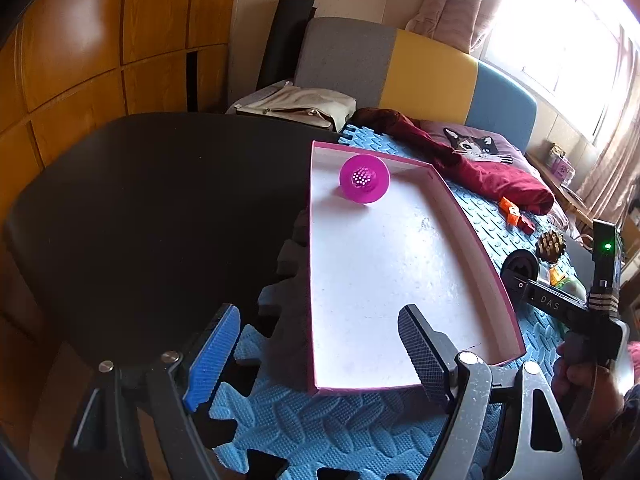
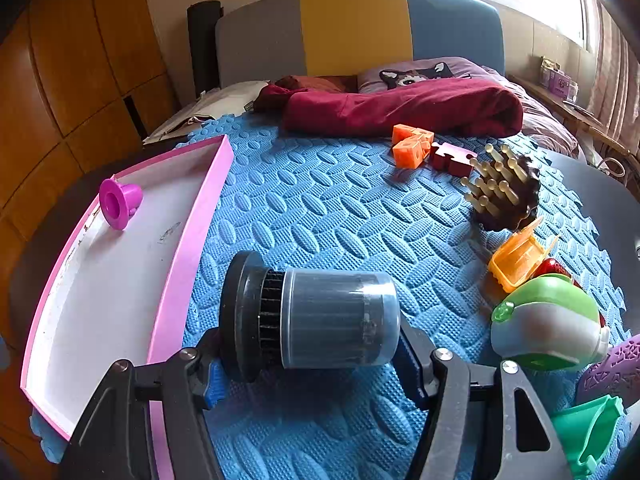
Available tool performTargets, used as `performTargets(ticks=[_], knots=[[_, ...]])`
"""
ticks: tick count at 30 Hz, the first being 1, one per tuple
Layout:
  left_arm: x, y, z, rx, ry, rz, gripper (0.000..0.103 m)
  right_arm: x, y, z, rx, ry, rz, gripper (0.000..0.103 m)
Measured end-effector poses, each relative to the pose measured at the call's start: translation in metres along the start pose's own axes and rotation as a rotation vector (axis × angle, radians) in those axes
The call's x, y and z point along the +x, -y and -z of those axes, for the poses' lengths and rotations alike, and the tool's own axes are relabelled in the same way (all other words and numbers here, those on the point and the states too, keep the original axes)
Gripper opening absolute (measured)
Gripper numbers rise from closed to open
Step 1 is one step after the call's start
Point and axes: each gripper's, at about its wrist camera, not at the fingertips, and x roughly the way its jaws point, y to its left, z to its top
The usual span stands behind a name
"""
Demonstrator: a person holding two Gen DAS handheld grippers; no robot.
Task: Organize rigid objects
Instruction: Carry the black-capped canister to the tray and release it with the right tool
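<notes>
Your left gripper hangs over the near end of the pink tray, its jaws wide apart with nothing between them. One pad is blue, the other black.

Your right gripper has the filter lying on its side between its jaws, black cap toward the tray and clear cup toward the right. Both pads seem to meet its ends, so it looks clamped on the filter, just above the blue mat.

The magenta funnel lies on its side in the far corner of the tray, alone there.

On the mat to the right lie orange cubes, a dark red puzzle piece, a peg brush, an orange clip box and a green and white toy.

The only readable writing is "DAS", printed on the right tool's arm in the left view.
</notes>
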Motion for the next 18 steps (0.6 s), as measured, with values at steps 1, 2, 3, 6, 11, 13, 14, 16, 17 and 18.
performTargets(ticks=[1, 2, 3, 6, 11, 13, 14, 16, 17, 18], knots=[[0.000, 0.000, 0.000, 0.000, 0.000, 0.000, 0.082, 0.000, 0.000, 0.000, 0.000, 0.000, 0.000, 0.067], [0.000, 0.000, 0.000, 0.002, 0.001, 0.001, 0.082, 0.000, 0.000, 0.000, 0.001, 0.000, 0.000, 0.067], [0.000, 0.001, 0.001, 0.004, 0.003, 0.001, 0.082, 0.000, 0.000, 0.000, 0.001, 0.000, 0.000, 0.067], [0.000, 0.001, 0.001, 0.010, 0.007, 0.001, 0.082, 0.000, -0.001, -0.001, -0.006, -0.009, 0.011, 0.067], [0.002, 0.000, 0.001, 0.003, 0.004, 0.000, 0.082, -0.013, -0.015, -0.014, -0.049, 0.019, -0.001, 0.067], [0.003, -0.001, 0.001, 0.002, 0.001, -0.002, 0.082, -0.022, -0.023, -0.025, -0.063, 0.046, -0.028, 0.067], [0.003, -0.001, 0.001, 0.001, 0.000, -0.001, 0.082, -0.025, -0.028, -0.030, -0.071, 0.050, -0.046, 0.067], [0.004, -0.002, 0.001, -0.001, -0.001, -0.001, 0.082, -0.028, -0.043, -0.039, -0.110, 0.050, -0.086, 0.067], [0.004, -0.002, 0.000, -0.003, -0.001, -0.001, 0.082, -0.027, -0.050, -0.043, -0.126, 0.045, -0.103, 0.067], [0.004, -0.003, 0.000, -0.004, -0.001, -0.002, 0.082, -0.027, -0.057, -0.047, -0.140, 0.040, -0.122, 0.067]])
